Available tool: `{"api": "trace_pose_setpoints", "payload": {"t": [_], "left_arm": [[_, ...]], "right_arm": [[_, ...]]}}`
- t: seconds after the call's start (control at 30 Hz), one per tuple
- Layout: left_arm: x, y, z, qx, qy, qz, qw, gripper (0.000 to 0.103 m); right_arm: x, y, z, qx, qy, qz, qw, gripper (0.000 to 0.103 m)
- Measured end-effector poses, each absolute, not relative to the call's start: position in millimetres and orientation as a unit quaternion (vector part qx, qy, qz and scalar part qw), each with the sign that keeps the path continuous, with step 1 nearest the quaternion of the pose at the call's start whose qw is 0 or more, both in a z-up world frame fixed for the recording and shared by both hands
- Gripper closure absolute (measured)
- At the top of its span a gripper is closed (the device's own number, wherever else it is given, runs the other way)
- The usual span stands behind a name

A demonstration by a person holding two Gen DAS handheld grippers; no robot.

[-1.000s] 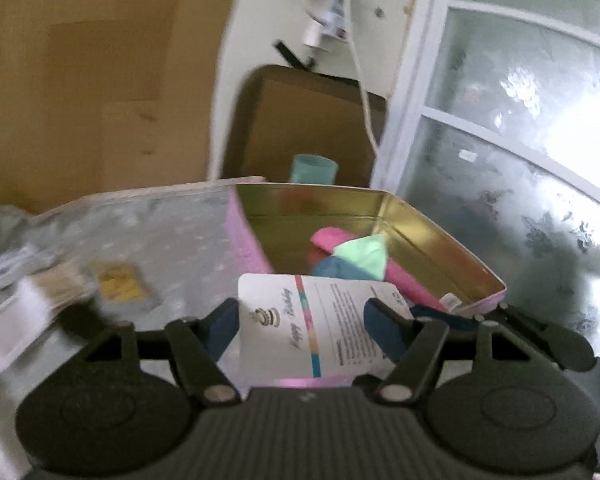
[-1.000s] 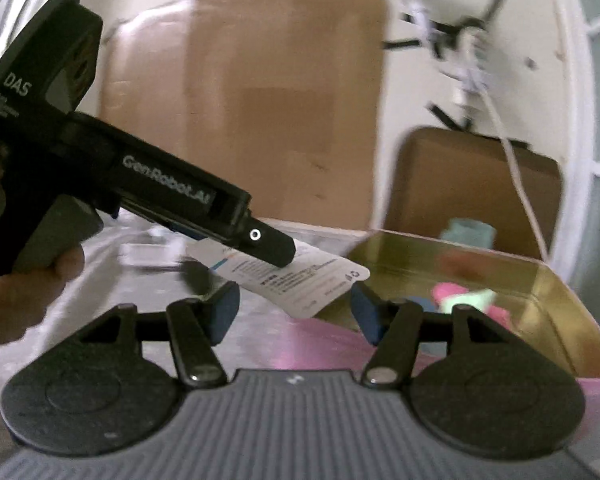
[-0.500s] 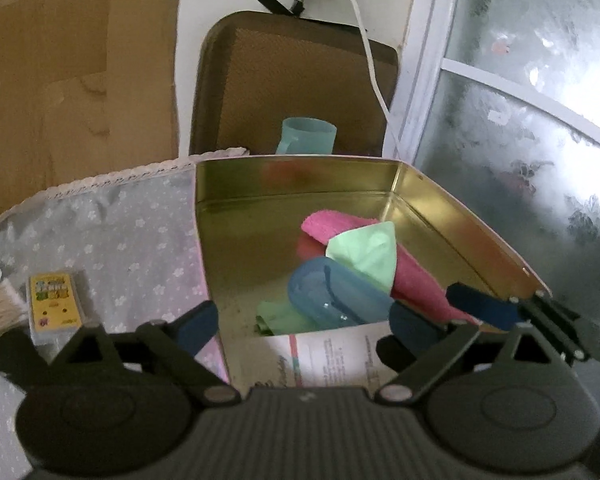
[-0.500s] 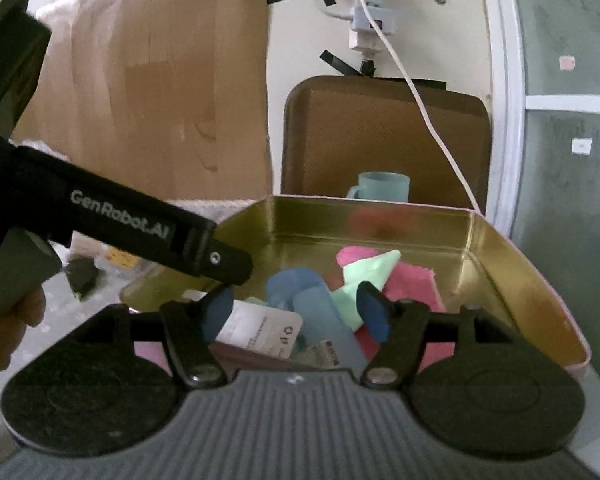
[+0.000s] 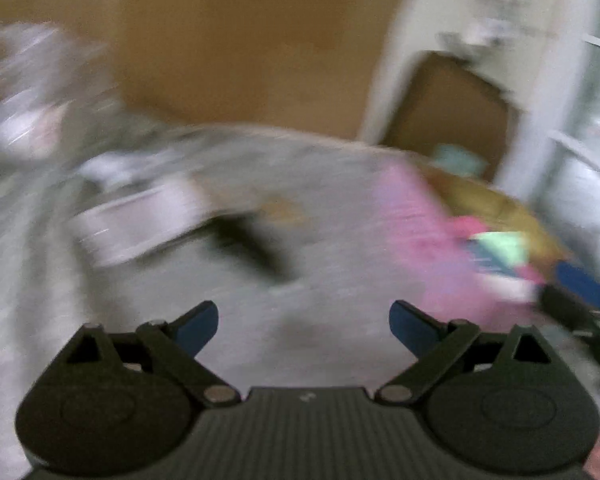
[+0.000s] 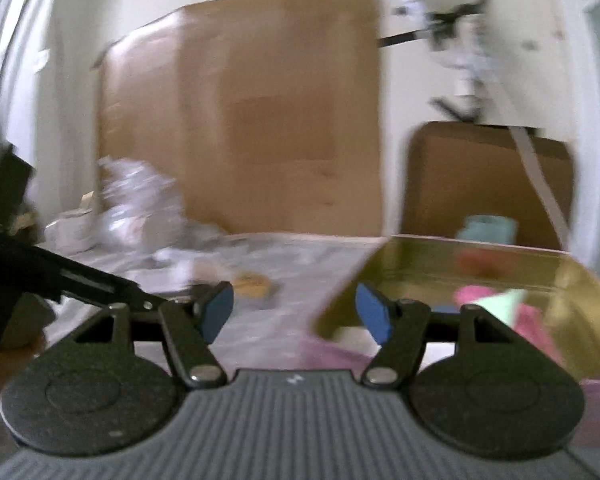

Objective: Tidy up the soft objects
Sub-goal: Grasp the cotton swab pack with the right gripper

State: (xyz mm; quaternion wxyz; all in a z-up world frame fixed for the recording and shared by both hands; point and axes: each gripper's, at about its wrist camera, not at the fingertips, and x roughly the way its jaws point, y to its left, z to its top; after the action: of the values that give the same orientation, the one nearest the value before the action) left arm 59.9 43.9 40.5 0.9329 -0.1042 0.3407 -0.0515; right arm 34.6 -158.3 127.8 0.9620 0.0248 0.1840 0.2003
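left wrist view: heavily blurred; the left gripper is seen at the bottom centre with its jaws spread wide and nothing between them, over the grey patterned cloth.
right wrist view: the right gripper is seen at the bottom centre, jaws parted about midway and empty.
tin: the gold-lined tin sits at the right of both views, with a pink outer wall.
soft objects: a pink cloth and a pale green piece lie inside the tin; something blue lies beside them.
step in hand: judged to be a reach for the next item on the cloth, left of the tin.
how to do it well: the left hand is best slowed until the target is sharp, then the jaws brought down squarely over it before they are shut.
target candidates: a white flat packet at middle left and a small yellow item; which is soft cannot be told.
around: crumpled clear plastic at upper left, a teal cup behind the tin, brown cardboard on the wall.
in the way: a dark smear crosses the cloth, too blurred to name.
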Motion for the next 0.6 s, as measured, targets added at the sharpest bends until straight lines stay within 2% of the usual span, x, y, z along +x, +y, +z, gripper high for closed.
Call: {"api": "trace_pose_setpoints", "payload": {"t": [0.1, 0.27, 0.33, 0.43, 0.6], "left_arm": [[53, 90, 27, -0.093, 0.349, 0.029, 0.932, 0.01], [41, 142, 20, -0.073, 0.313, 0.123, 0.939, 0.009], [40, 163, 18, -0.126, 0.311, 0.119, 0.935, 0.008], [38, 168, 20, -0.139, 0.297, 0.113, 0.938, 0.008], [32, 148, 24, -0.088, 0.272, 0.104, 0.953, 0.008]], "right_arm": [[45, -124, 124, 0.02, 0.211, 0.248, 0.945, 0.032], [78, -68, 114, 0.019, 0.261, 0.306, 0.915, 0.034], [100, -49, 113, 0.022, 0.27, 0.315, 0.91, 0.034], [146, -21, 115, 0.017, 0.278, 0.31, 0.909, 0.033], [228, 10, 98, 0.026, 0.333, 0.294, 0.896, 0.032]]}}
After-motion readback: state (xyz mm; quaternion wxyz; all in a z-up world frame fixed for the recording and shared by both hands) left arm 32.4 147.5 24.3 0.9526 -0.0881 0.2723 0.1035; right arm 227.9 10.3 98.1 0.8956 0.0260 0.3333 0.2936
